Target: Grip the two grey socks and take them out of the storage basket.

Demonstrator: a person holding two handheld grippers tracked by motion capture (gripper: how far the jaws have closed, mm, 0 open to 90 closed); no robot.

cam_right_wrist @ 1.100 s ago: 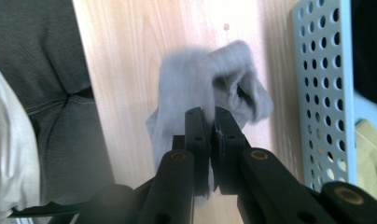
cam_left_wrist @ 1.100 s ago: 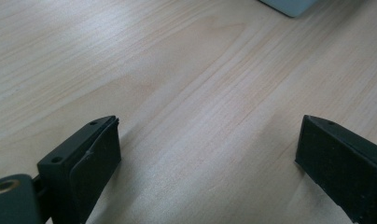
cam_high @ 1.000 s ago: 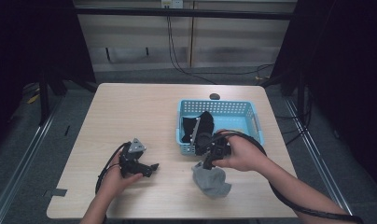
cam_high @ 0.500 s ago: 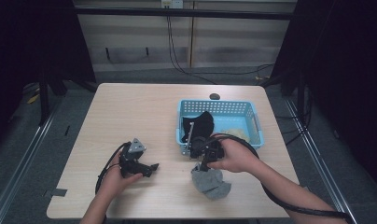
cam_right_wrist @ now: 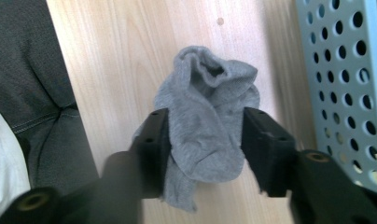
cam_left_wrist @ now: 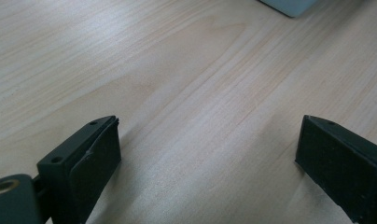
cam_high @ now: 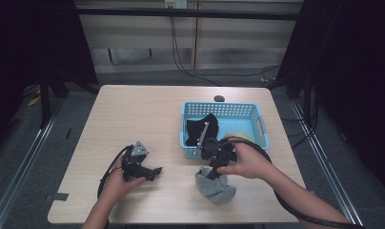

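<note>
Since the earlier frames, the right gripper (cam_high: 212, 172) has just been opening its jaws, and the grey sock (cam_high: 214, 187) that hung pinched from it a second ago now lies in a crumpled heap on the table (cam_high: 133, 114), at lower centre of the high view, close to the table's near edge. In the right gripper view the jaws are spread with the sock (cam_right_wrist: 207, 121) between them; whether the pads press on its sides or only stand against them cannot be told. The sock is soft ribbed knit, folded over itself, its cuff gaping at the upper end. Just beside it, to the right of that view, runs the perforated wall of the light blue plastic basket (cam_right_wrist: 350, 84); in the high view the basket (cam_high: 257, 119) holds a black garment (cam_high: 200, 129). The left gripper (cam_high: 155, 171) sits at lower left, unmoved, its jaws spread wide over bare pale wood grain (cam_left_wrist: 186, 93), with broad open tabletop above and around it.
</note>
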